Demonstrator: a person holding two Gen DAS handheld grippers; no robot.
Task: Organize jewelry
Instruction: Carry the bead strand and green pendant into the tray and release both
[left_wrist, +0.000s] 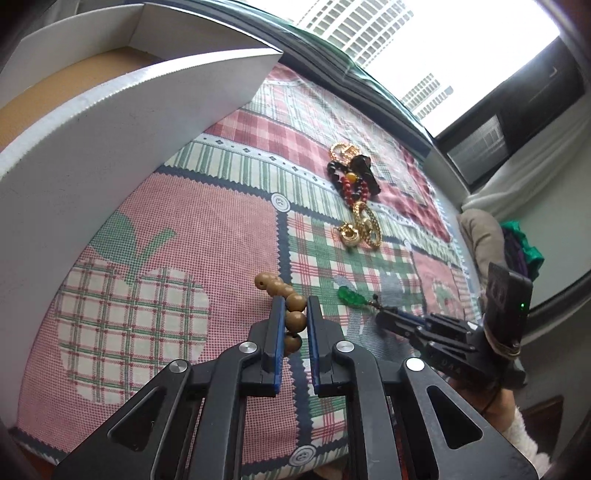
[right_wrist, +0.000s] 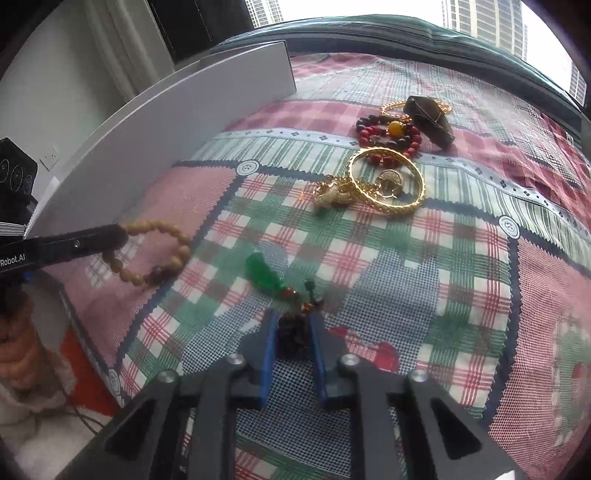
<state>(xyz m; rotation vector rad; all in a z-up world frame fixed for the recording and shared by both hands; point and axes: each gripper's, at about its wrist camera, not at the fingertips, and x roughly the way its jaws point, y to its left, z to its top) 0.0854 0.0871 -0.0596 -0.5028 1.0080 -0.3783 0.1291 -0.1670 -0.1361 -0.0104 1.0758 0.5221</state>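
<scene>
Risk, bead bracelet: the left gripper (left_wrist: 296, 314) pinches the tan bead bracelet (left_wrist: 291, 306) on round beads only, so the smooth beads could roll out from between the fingers and the loop drop back onto the patchwork bedspread (left_wrist: 155, 236) short of the white box (left_wrist: 110, 122).
Risk, pendant: the green pendant (right_wrist: 264, 275) trails on its cord ahead of the right gripper (right_wrist: 293, 325); held by the dark end alone, it could swing, or drag on the bedspread.
Risk, pile: the gold bangle (right_wrist: 386, 181), the red bead bracelet (right_wrist: 384, 142) and the dark stone (right_wrist: 428, 120) lie touching and overlapping toward the far edge of the bedspread, so lifting one may pull another along.
Left fingers: nearly closed, clamped on two beads of the tan bracelet, the rest of the loop hanging past the tips.
Right fingers: nearly closed on a dark knot or tassel at the pendant's cord end; it looks gripped, though that view is blurred there.
Where things are: bracelet near the box's long wall, at the near left of the bedspread; pendant just beside it, toward the middle; the pile well apart, farther back.
</scene>
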